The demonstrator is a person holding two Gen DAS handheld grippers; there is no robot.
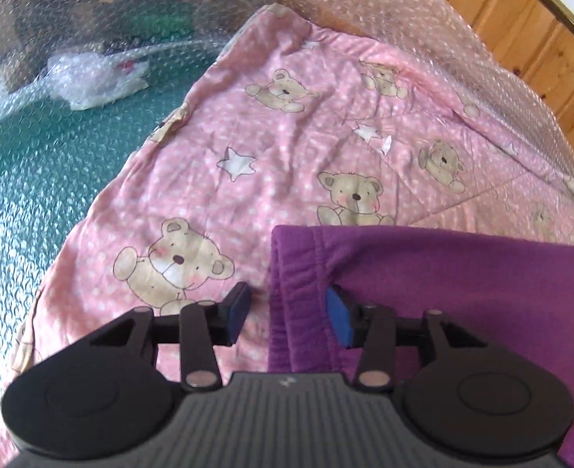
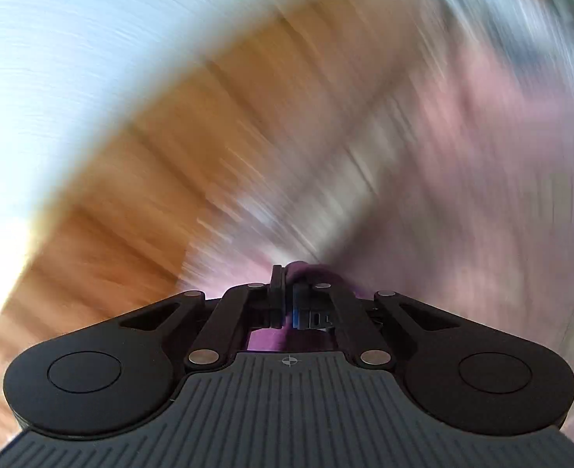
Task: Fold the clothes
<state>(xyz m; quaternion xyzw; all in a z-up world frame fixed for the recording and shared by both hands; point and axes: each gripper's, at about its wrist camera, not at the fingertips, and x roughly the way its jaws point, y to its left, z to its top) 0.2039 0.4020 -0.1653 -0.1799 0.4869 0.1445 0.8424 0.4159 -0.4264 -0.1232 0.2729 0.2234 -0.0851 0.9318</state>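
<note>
Purple fleece garment [image 1: 462, 284]: lay on the pink teddy-bear sheet [image 1: 287, 148], its elastic-gathered edge turned toward the sheet's middle. Left gripper [image 1: 287, 318]: fingers partly apart, straddling that gathered edge; the blue pad [image 1: 339, 321] sat under a fold of the fleece, the other finger over bare sheet, with no squeeze visible. Right gripper [image 2: 287, 304]: fingers closed tight on a bit of the purple fleece, surroundings blurred. Bubble wrap [image 1: 52, 136]: beyond the sheet's far edge.

The garment [image 1: 462, 292] lies on the bedsheet's [image 1: 287, 148] right part, bubble wrap [image 1: 33, 156] to its left.
</note>
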